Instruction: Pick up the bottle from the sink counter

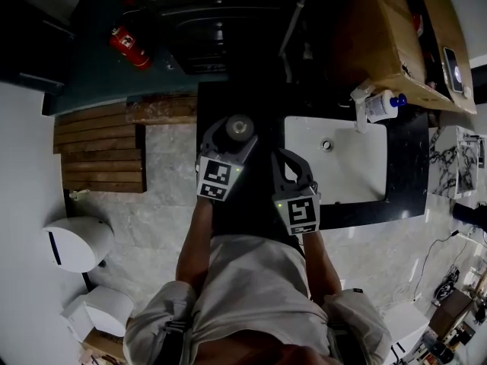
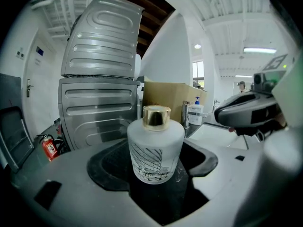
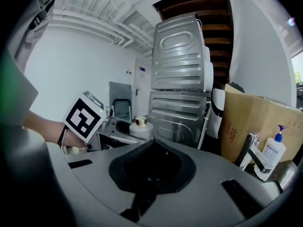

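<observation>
Bottle [image 2: 155, 150]: frosted white, gold cap, line drawing on the front, upright. It's in your L gripper [image 1: 234, 133], dark pads tight vs both sides, so the jaws are only as wide as the bottle's body. From the head view it's over the dark counter [image 1: 411, 154], just L of the white sink [image 1: 300, 181]; can't tell if the base is touching the counter or clear of it. From the R gripper view you see the same bottle, small, w/ the L gripper's marker cube [image 3: 85, 116] beside it and your hand behind.

R gripper [image 3: 152, 162]: jaws together, pads meeting, nothing btwn them. It's near the L one, just to its R and closer to your body, over the counter's front edge by the sink's near-left corner.

Round the sink: faucet [image 1: 359, 105] at the back rim, pump soap bottle [image 1: 383, 105] just beside it, blue pump top. Cardboard box [image 1: 380, 29] behind those. Ribbed grey metal unit [image 2: 99, 79] stands beyond the counter, straight ahead of both grippers. Red fire extinguisher [image 1: 128, 46] on the floor, well off to the L.
</observation>
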The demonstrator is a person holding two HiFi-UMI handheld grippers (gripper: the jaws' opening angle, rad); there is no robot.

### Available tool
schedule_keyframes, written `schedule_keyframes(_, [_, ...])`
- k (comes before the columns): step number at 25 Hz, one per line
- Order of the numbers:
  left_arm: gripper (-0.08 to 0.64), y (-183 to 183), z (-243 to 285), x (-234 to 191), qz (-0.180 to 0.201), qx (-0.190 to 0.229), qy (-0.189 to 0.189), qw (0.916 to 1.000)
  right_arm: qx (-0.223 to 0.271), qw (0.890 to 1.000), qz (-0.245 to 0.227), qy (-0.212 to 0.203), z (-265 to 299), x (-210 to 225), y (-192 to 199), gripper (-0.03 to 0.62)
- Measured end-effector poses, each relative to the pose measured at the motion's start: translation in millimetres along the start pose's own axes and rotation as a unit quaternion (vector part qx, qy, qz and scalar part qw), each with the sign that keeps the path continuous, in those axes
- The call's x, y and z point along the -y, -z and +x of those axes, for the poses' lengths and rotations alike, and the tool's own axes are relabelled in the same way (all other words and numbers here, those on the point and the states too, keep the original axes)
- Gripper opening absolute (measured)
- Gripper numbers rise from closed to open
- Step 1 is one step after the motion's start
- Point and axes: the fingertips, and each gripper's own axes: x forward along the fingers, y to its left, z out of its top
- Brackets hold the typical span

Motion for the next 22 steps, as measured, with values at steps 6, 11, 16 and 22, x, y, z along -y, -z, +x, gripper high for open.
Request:
schedule_keyframes(6, [0.318, -17.3, -15.6, 7.4, 0.003, 0.016, 0.007, 0.9998, 0.023, 1.000, -0.008, 0.008, -9.3, 2.7, -22.6, -0.008])
schedule_keyframes(11, [0.318, -34.1, -29.9, 11.4, 0.009, 0.027, 0.009, 0.9996, 0.041, 0.999, -0.013, 0.010, -15.6, 3.2, -41.4, -0.008])
schedule_keyframes(16, [0.318, -54.1, -46.1, 13.5, 0.010, 0.043, 0.012, 0.9989, 0.057, 0.998, -0.016, 0.017, -23.9, 6.3, -59.6, -0.008])
schedule_keyframes(22, [0.318, -85.8, -73.6, 13.1, 0.003, 0.070, 0.011, 0.9975, 0.070, 0.997, -0.022, 0.023, -37.5, 7.5, -78.8, -0.008])
